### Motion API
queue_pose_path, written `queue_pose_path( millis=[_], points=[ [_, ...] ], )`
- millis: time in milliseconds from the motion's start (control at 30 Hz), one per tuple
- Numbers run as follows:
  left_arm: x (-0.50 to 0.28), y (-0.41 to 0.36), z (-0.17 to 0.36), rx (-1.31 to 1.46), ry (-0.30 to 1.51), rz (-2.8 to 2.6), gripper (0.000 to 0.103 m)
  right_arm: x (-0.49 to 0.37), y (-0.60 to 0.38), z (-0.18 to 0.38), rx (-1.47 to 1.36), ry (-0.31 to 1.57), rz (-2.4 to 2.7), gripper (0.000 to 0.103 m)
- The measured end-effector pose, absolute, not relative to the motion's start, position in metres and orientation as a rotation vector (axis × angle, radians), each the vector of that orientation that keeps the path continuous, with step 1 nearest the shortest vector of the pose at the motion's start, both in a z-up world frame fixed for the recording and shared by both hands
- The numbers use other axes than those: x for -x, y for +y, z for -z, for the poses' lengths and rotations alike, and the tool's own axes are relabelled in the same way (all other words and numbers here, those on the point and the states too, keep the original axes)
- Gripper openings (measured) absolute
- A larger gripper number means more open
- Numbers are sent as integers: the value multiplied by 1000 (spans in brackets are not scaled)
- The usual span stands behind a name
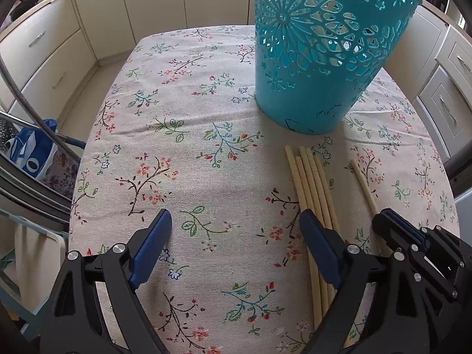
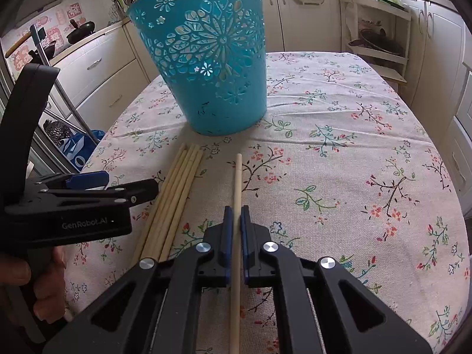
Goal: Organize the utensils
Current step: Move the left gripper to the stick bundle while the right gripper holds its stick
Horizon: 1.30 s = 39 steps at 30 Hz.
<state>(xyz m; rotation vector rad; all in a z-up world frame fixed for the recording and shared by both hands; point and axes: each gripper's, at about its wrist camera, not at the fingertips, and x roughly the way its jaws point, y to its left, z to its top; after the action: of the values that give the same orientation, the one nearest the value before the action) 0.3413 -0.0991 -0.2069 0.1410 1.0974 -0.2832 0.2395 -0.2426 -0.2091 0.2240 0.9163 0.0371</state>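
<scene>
A bundle of several pale wooden chopsticks (image 1: 312, 183) (image 2: 180, 188) lies on the floral tablecloth in front of a tall teal cut-out basket (image 1: 312, 59) (image 2: 212, 59). A single chopstick (image 1: 364, 183) (image 2: 238, 177) lies apart, to the bundle's right. My right gripper (image 2: 236, 212) (image 1: 392, 221) is shut on this single chopstick, low over the cloth. My left gripper (image 1: 236, 218) (image 2: 129, 183) stands wide open just above the cloth. Its right finger sits over the bundle, and only bare cloth lies between its fingers.
The table (image 1: 206, 88) has rounded edges close on both sides. Cream kitchen cabinets (image 2: 303, 14) surround it. A metal rack with a blue bag (image 1: 29, 153) stands to the left. A person's hand (image 2: 44, 280) holds the left gripper's handle.
</scene>
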Motion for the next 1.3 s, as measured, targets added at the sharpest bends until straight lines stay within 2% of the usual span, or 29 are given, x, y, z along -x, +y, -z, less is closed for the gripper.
queue_pose_path(
  millis=[700,1300],
  points=[
    [-343,-102,209,-141,1094,291,85,-240,-243,209,-227,914,-40,6],
    [-343,-105,211,-146,1088,290,90,-239,-243,209,-226,911,-41,6]
  ],
)
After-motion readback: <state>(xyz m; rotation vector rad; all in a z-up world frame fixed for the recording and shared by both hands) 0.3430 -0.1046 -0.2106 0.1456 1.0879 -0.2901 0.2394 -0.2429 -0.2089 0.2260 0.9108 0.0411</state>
